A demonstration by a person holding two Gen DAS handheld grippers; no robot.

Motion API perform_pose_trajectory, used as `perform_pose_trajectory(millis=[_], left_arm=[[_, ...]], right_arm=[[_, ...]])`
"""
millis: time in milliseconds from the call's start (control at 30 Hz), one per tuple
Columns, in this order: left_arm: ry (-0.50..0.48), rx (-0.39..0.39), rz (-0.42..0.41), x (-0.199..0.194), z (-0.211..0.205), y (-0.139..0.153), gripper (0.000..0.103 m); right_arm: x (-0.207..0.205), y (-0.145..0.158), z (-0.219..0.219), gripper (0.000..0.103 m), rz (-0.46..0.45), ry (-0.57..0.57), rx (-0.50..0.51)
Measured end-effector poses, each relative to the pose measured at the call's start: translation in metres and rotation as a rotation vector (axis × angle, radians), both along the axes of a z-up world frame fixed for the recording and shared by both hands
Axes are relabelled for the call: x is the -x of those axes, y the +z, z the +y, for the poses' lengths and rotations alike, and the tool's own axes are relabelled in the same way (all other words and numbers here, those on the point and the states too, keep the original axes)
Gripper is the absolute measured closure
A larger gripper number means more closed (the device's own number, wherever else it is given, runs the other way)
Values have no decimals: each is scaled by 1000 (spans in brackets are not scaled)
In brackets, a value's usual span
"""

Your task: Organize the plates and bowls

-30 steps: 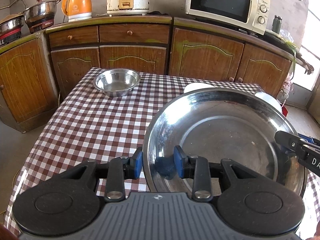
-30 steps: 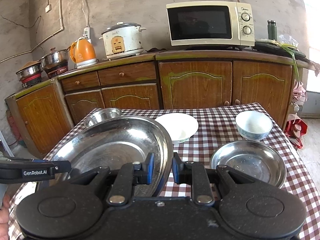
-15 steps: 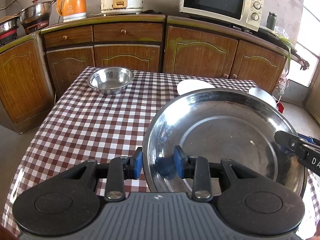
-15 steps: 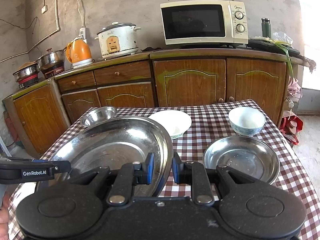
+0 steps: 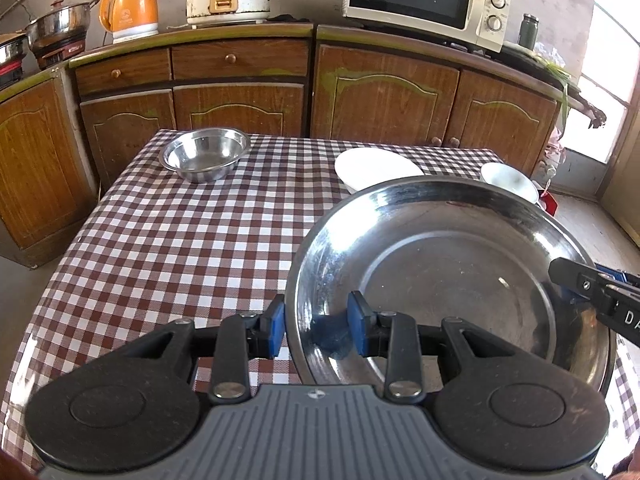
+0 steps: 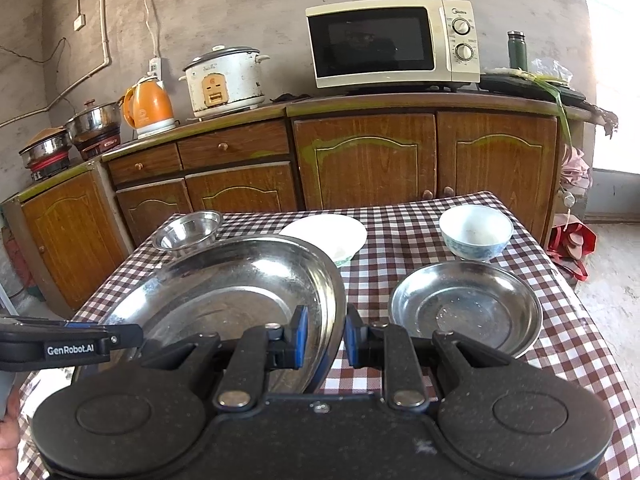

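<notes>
1. Big metal plate held up over the near part of the table, tipped a little, with a claw on each side.
2. Left claw pinched tight on the left rim of the big plate, one blue pad outside the rim and the other pad inside on the shiny metal.
3. Right claw pinched tight on the right rim of the same plate, one pad on each side of the thin edge.
4. Tip of the right claw seen poking in at the right edge of the left view, on the plate's rim.
5. Smaller metal plate sat flat on the checked cloth, just right of the big plate, near the right side of the table.
6. White plate lay farther back, partly hidden behind the big plate's far rim.
7. White bowl with blue marks stood upright at the far right, just behind the smaller metal plate.
8. Small metal bowl stood upright at the far left corner, well apart from the rest.
9. Behind the table, brown cupboards with a microwave, a rice cooker and an orange kettle on top.
10. Bit of a hand seen at the near left edge of the right view.
</notes>
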State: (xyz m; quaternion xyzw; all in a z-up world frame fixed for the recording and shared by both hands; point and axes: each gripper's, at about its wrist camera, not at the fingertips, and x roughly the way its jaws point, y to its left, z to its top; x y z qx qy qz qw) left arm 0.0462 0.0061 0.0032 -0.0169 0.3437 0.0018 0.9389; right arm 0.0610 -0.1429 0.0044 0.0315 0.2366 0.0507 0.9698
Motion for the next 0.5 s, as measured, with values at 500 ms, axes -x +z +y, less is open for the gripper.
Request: perform_pose_trajectory(millis=[500], left_arm=[[-31, 1, 4, 3, -11, -1, 69]], right_arm=[[15, 2, -11, 78, -3, -22, -5]])
